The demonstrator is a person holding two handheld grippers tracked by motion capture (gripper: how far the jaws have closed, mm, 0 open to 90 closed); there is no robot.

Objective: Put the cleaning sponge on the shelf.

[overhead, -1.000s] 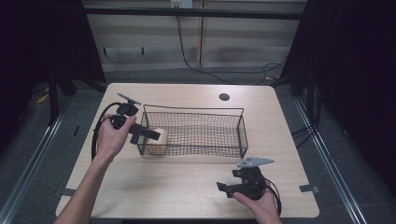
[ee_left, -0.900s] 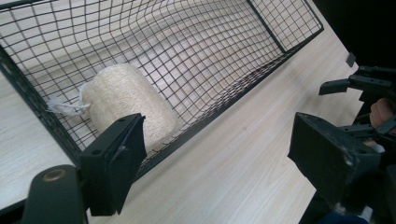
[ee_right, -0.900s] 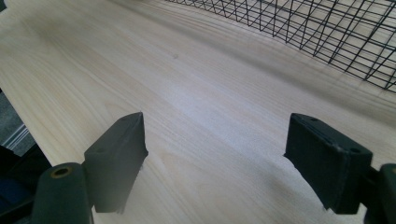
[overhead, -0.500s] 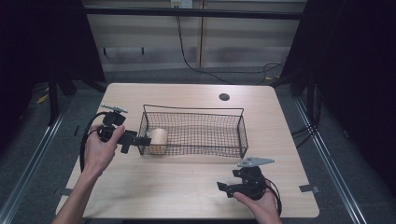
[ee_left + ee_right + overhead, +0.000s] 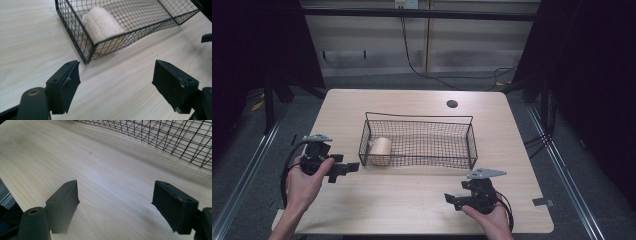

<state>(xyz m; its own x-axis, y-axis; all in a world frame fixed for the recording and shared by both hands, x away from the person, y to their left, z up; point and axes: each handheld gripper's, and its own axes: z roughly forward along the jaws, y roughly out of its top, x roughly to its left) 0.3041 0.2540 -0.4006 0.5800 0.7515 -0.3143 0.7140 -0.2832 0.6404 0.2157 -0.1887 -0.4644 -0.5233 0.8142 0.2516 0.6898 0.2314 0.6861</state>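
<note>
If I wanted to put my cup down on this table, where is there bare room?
Bare table lies between the left gripper and right gripper, in front of the wire basket. More lies behind the basket, beside the small dark hole. Inside the basket, the right part is free; the pale roll crowds its left end.

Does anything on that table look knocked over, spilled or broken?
Nothing stands out. The wire basket sits square on the table, and the pale roll lies on its side in the basket's left end. Both grippers are open and empty.
</note>
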